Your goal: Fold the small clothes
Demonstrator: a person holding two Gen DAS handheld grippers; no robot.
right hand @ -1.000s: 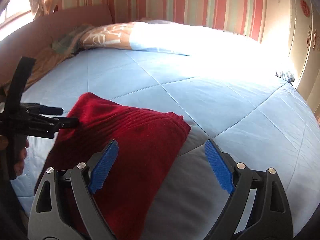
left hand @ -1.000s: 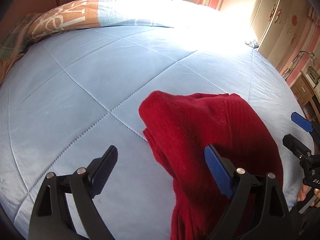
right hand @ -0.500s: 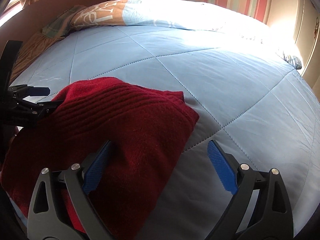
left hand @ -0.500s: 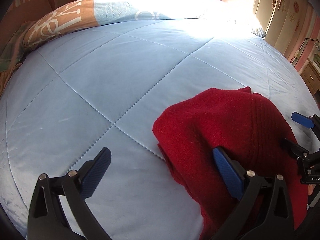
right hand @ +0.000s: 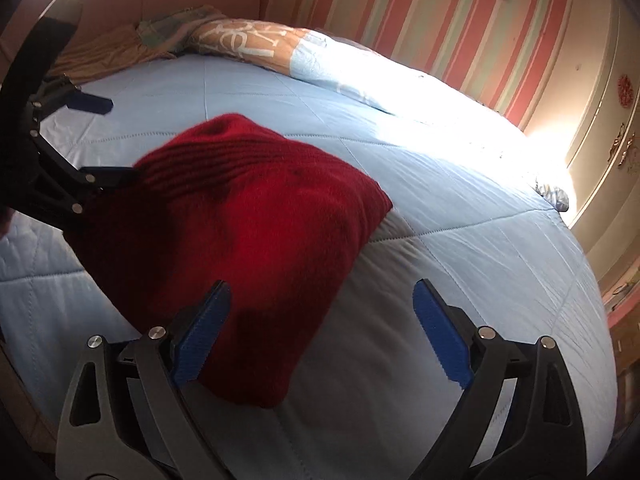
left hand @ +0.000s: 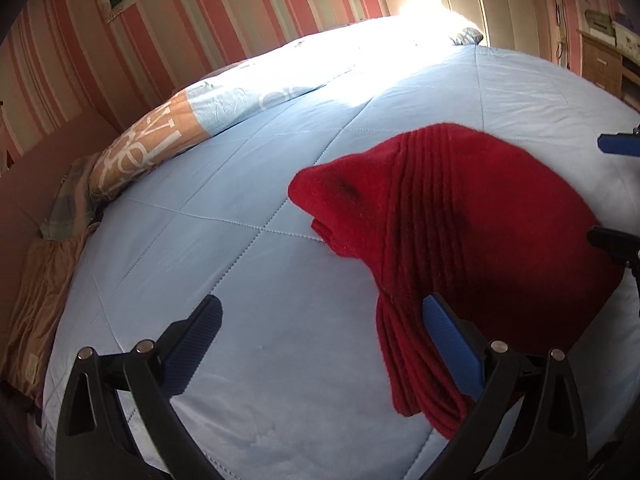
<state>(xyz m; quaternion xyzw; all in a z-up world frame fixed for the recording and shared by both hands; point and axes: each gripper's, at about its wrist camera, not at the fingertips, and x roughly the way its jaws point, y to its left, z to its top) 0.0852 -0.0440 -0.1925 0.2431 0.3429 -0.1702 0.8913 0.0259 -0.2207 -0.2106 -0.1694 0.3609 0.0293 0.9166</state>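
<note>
My left gripper (left hand: 322, 354) stands wide with nothing between its pads; its right pad sits just at the near left edge of the folded dark red knitted garment (left hand: 460, 232), with no grip on the cloth. My right gripper (right hand: 320, 332) is wide as well and empty, its left pad over the near right corner of the same garment and its right pad over bare quilt. The garment lies on the pale blue quilted bedspread (left hand: 248, 200), between my two grippers and just ahead of both, already doubled into a thick pad with a ribbed band running across it.

I judge that one fold is done and both grippers are free, so the step in hand is either a further fold or tidying the bundle. For a next fold I would need each gripper down on a near corner, pinching all layers together, since the knit is thick and soft and a shallow pinch may lift only the top layer.

Beyond the garment lies open bedspread, then the orange and blue lettered pillow (left hand: 160, 140), then the pink striped wall (right hand: 400, 12).
</note>
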